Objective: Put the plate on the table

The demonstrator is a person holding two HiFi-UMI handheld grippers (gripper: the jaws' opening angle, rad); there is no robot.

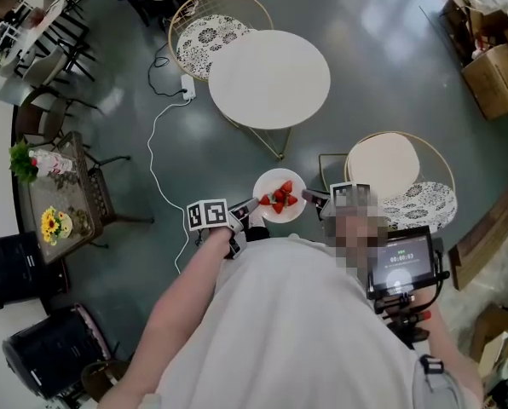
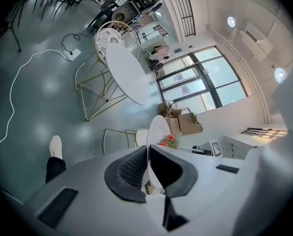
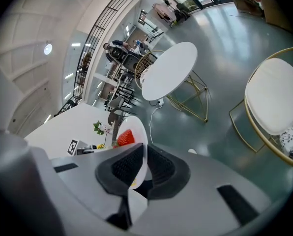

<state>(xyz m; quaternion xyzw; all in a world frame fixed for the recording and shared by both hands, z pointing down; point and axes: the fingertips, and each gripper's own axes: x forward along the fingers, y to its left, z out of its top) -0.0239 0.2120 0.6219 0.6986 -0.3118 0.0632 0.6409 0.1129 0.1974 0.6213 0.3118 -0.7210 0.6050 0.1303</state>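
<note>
White plate (image 1: pixel 272 180) is hanging in the air between you and the round table (image 1: pixel 269 79), not yet over it. Your left gripper (image 1: pixel 252 204) is pinching the plate's left rim, and your right gripper (image 1: pixel 310 198) is pinching the opposite rim; both gripper views are showing the thin edge clamped between the dark pads. The plate is sitting roughly level in the head view.

What is risking trouble here: each grip is catching only a narrow bit of rim, so if one hand is moving faster or dropping lower than the other, the plate could be tilting and the strawberries (image 1: pixel 280 198) sliding off (they are lying loose near the middle). Pulling the grippers apart could be slipping a rim free. A white cable (image 1: pixel 154 139) is trailing across the floor to your left, well apart from the direct path, though it could be catching a foot.

Counting: one plate, one table, two grippers, two gold-framed chairs (image 1: pixel 204 34) (image 1: pixel 389 167), and about five strawberries, too clustered for a sure count.
</note>
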